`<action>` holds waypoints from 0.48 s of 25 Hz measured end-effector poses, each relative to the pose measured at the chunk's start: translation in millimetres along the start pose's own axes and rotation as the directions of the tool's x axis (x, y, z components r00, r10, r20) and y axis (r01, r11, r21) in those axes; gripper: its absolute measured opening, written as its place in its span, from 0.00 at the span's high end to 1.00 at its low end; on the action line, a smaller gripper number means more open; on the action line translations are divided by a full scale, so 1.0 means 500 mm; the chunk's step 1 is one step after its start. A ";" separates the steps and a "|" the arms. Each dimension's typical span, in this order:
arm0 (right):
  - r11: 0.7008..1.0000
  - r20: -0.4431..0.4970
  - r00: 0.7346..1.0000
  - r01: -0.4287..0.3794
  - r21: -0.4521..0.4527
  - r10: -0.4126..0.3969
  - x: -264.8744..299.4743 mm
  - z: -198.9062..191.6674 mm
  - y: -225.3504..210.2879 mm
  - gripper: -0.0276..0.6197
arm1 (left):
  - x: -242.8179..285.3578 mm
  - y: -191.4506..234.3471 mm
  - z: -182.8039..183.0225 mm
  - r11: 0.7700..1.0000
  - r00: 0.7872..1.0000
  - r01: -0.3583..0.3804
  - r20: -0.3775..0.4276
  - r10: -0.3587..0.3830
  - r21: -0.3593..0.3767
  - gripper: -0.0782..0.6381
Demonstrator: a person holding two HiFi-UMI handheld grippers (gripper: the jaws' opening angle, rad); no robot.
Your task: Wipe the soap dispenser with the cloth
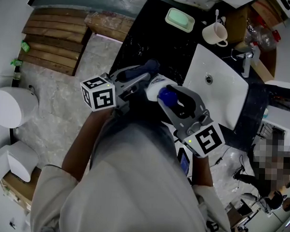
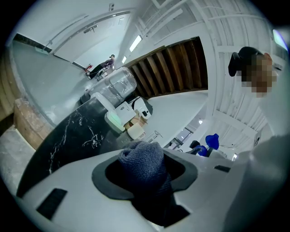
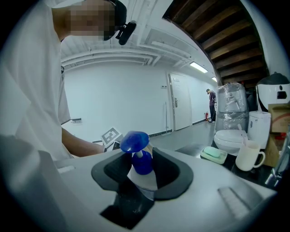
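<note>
**Current state.** Nearest the person's torso, both tools are raised clear of the tabletop (image 1: 138, 39). The right tool (image 3: 142, 174) stands wide and is clamped on the dispenser (image 3: 144, 179), gripping the white body just below the blue pump (image 3: 135, 142). The pump projects past the jaws. Left of it, the left tool (image 2: 145, 170) is closed on the cloth (image 2: 141, 158), a dark blue wad that bulges out beyond the jaw tips. In the head view the cloth lies just beside the dispenser's white body. Contact cannot be confirmed.

**Beyond the tools.** The black tabletop carries a white sink (image 1: 228, 99) to the right. A mug (image 1: 214, 33) and a soap dish (image 1: 180, 19) stand at the far edge.

**Step in hand.** Judged as the approach: cloth brought up to the dispenser, wiping not yet evident.

**Next move.** Press the protruding wad against the exposed body and stroke along it. Hold the right tool rigid, since the dispenser may pivot under side load.
</note>
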State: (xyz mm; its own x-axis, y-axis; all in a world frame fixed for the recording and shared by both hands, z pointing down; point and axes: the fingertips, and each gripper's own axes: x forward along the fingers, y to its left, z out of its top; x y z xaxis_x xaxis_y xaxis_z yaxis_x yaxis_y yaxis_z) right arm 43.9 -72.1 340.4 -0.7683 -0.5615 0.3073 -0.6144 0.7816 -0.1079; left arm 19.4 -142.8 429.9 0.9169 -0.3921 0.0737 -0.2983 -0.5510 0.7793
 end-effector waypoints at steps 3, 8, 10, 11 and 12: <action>1.000 -0.001 1.000 0.000 -0.003 0.000 0.001 0.002 0.000 0.75 | -0.002 0.003 -0.003 1.000 1.000 0.001 -0.006 -0.001 -0.012 0.67; 1.000 -0.003 1.000 0.000 -0.002 0.000 0.002 0.001 0.000 0.75 | -0.011 0.003 -0.010 1.000 1.000 -0.013 -0.021 0.012 -0.028 0.67; 1.000 -0.003 1.000 0.001 -0.001 -0.001 0.001 -0.001 -0.001 0.75 | -0.019 0.000 -0.015 0.999 1.000 -0.017 -0.026 0.016 -0.031 0.67; 1.000 -0.002 1.000 0.002 -0.001 -0.002 0.001 -0.001 -0.001 0.75 | -0.024 -0.001 -0.018 0.999 0.999 -0.016 -0.030 0.015 -0.032 0.67; 1.000 0.000 1.000 0.003 -0.001 -0.003 0.001 -0.001 -0.001 0.75 | -0.028 -0.002 -0.022 0.999 0.999 -0.015 -0.034 0.014 -0.033 0.67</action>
State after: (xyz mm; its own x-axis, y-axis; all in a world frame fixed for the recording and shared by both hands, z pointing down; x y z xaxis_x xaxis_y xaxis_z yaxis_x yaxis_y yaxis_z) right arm 43.8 -72.5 340.8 -0.7662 -0.5640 0.3079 -0.6167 0.7800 -0.1061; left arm 9.7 -128.6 434.7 0.9212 -0.3745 0.1054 -0.3031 -0.5208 0.7981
